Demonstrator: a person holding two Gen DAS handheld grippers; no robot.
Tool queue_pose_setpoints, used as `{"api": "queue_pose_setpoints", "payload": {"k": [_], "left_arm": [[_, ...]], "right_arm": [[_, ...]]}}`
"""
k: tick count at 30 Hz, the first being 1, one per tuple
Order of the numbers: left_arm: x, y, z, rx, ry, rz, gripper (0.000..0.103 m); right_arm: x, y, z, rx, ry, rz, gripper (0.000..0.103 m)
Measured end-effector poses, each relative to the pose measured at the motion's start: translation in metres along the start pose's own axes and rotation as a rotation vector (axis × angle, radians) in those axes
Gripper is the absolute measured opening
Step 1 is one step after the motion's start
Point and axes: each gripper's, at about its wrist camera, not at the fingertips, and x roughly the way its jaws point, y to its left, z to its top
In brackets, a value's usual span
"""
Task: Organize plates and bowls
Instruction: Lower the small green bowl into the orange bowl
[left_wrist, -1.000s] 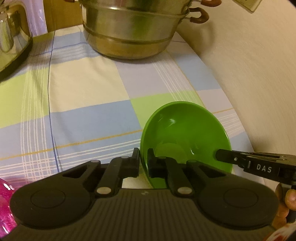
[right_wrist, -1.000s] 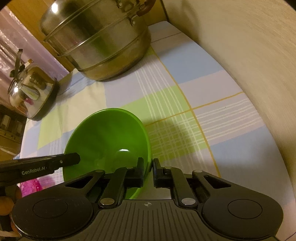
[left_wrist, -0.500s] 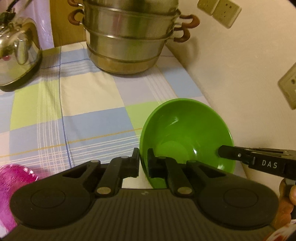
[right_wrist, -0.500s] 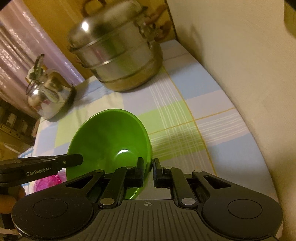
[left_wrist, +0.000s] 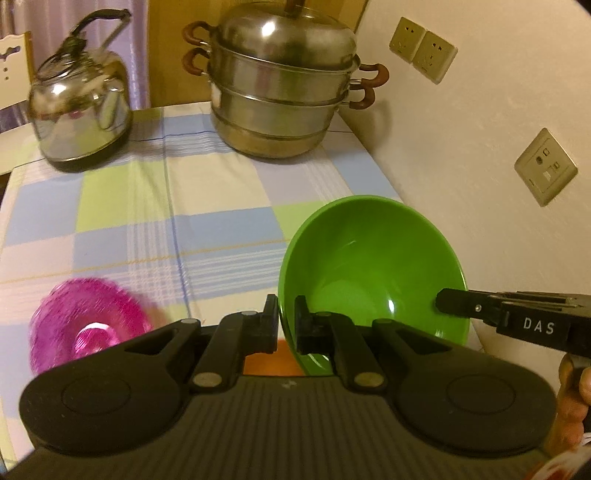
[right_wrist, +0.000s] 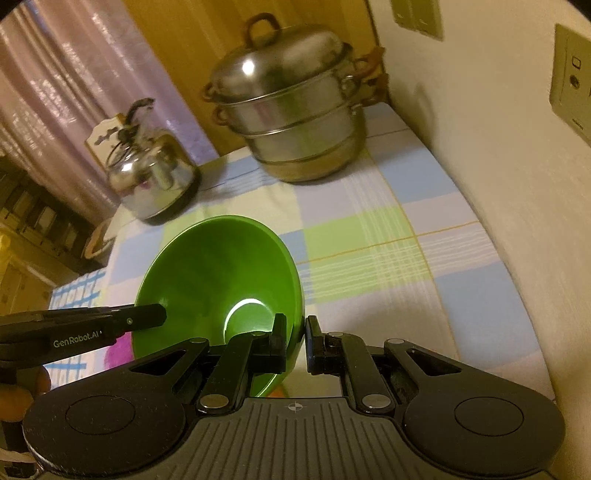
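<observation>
A green bowl (left_wrist: 373, 266) is held in the air above the checked tablecloth (left_wrist: 207, 199), tilted on its side. My left gripper (left_wrist: 286, 325) is shut on its near rim. My right gripper (right_wrist: 295, 338) is shut on the opposite rim of the same green bowl (right_wrist: 218, 273). Each gripper shows in the other's view: the right one (left_wrist: 443, 301) at the bowl's right edge, the left one (right_wrist: 157, 317) at its left edge. A pink plate (left_wrist: 86, 326) lies on the cloth at lower left. Something orange (left_wrist: 266, 358) shows under the bowl.
A steel stacked steamer pot (left_wrist: 284, 88) stands at the back by the wall. A steel kettle (left_wrist: 79, 114) stands at the back left. The wall with sockets (left_wrist: 546, 168) runs along the right edge of the table.
Both grippers have lifted the green bowl up and back from the table. The pot and kettle now look farther off, and the pink plate has come into view.
</observation>
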Motion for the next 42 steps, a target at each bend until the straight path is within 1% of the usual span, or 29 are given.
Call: {"api": "queue_pose_setpoints", "payload": {"k": [4, 7, 12, 18, 27, 42], "left_arm": [[-0.018, 0.007, -0.019, -0.011, -0.003, 0.017, 0.007], [-0.025, 0.013, -0.034, -0.015, 0.007, 0.033, 0.007], [-0.028, 0.019, -0.054, -0.024, 0.024, 0.054, 0.007], [-0.021, 0.027, -0.070, -0.051, 0.051, 0.051, 0.007], [-0.007, 0.035, -0.083, -0.072, 0.078, 0.051, 0.007], [0.014, 0.039, -0.088, -0.078, 0.108, 0.056, 0.007]], "right_arm": [[-0.005, 0.014, -0.015, -0.026, 0.014, 0.021, 0.009], [-0.004, 0.021, -0.027, -0.035, 0.027, 0.036, 0.009], [0.003, 0.027, -0.044, -0.047, 0.058, 0.052, 0.009], [0.013, 0.028, -0.057, -0.051, 0.095, 0.056, 0.009], [0.028, 0.024, -0.066, -0.050, 0.134, 0.052, 0.009], [0.049, 0.015, -0.072, -0.035, 0.172, 0.040, 0.009]]}}
